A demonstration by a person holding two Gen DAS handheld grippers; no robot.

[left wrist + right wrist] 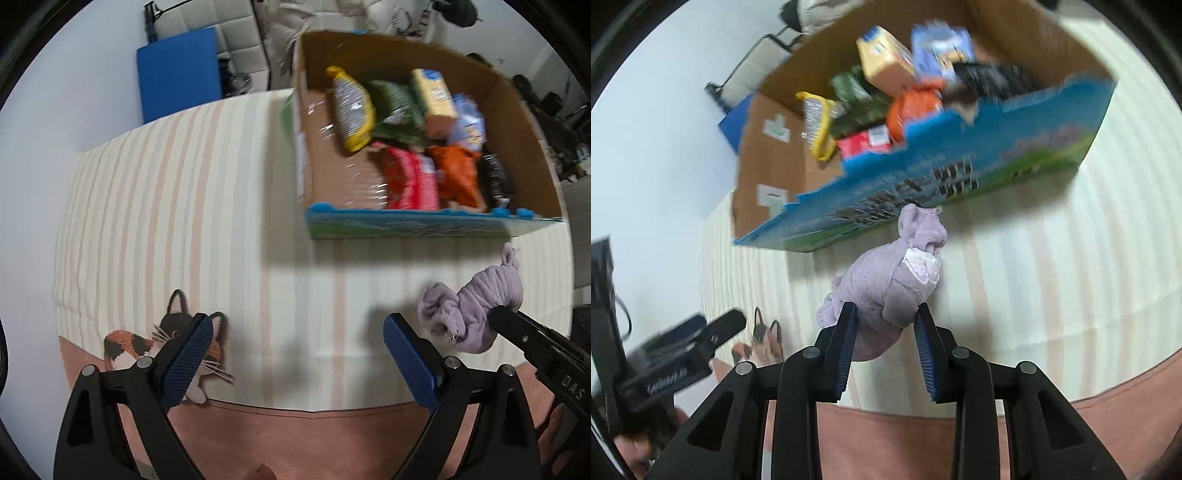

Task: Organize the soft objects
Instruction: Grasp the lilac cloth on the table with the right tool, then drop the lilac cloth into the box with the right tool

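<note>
My right gripper [886, 332] is shut on a bunched lilac cloth [886, 284] and holds it above the striped tablecloth [1052, 266], just in front of the cardboard box [768, 155]. The cloth also shows in the left wrist view [476, 310], at the tip of the right gripper's fingers [524, 336]. My left gripper [299, 347] is open and empty, low over the near part of the tablecloth [184, 229]. The box [517, 110] holds several soft packets: yellow [351, 110], green, red [410, 181], orange and blue.
A cat picture [173, 339] is printed on the tablecloth by my left finger. A blue panel [177, 77] and a white padded chair stand behind the table. The box has a blue printed front wall [923, 184].
</note>
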